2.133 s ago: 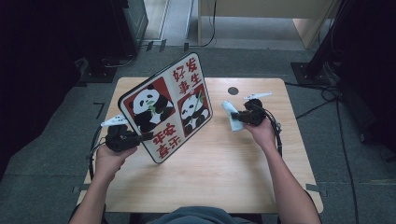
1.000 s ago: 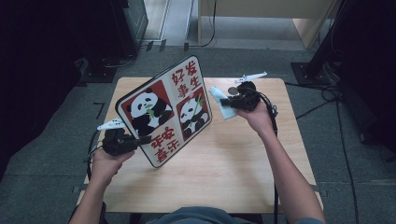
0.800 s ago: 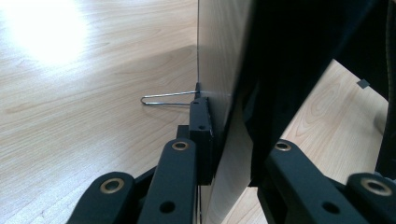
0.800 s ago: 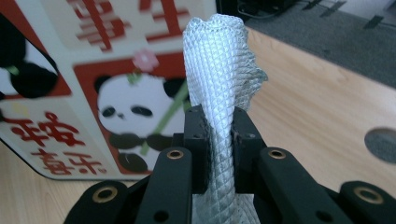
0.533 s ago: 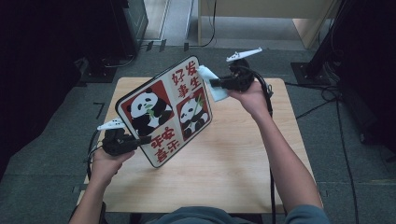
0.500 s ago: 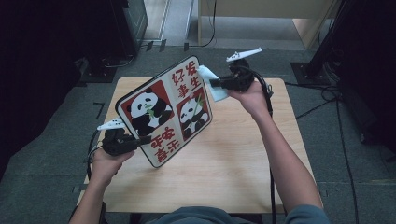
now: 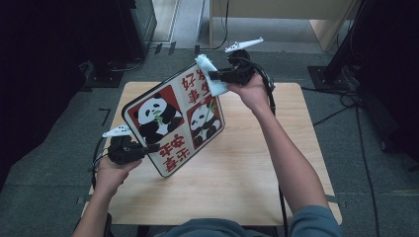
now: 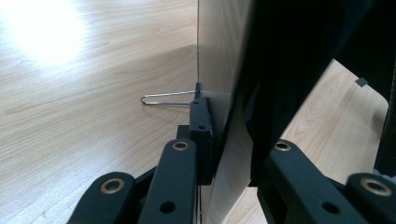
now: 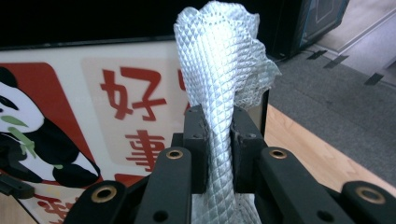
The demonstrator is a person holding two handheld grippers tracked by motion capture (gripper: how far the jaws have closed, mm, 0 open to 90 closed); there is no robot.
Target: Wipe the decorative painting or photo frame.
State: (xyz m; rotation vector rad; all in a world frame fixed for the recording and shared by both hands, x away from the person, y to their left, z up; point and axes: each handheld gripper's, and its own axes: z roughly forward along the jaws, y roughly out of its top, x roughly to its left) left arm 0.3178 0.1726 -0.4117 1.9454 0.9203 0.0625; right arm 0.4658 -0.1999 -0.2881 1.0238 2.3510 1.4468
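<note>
Your pale wooden square worktop has bare room on its near and right sides, with dark floor beyond every edge. The large flat red-and-white panda picture board stands tilted above the worktop's left half; it looks stiff, light and smooth-faced, so hold it by the rim. Your left claw is clamped on its lower left edge. Your right claw pinches the soft white quilted cloth against the board's top corner.

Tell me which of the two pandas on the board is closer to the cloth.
The right panda on the board; it sits just below the white cloth, while the left panda is farther away.
</note>
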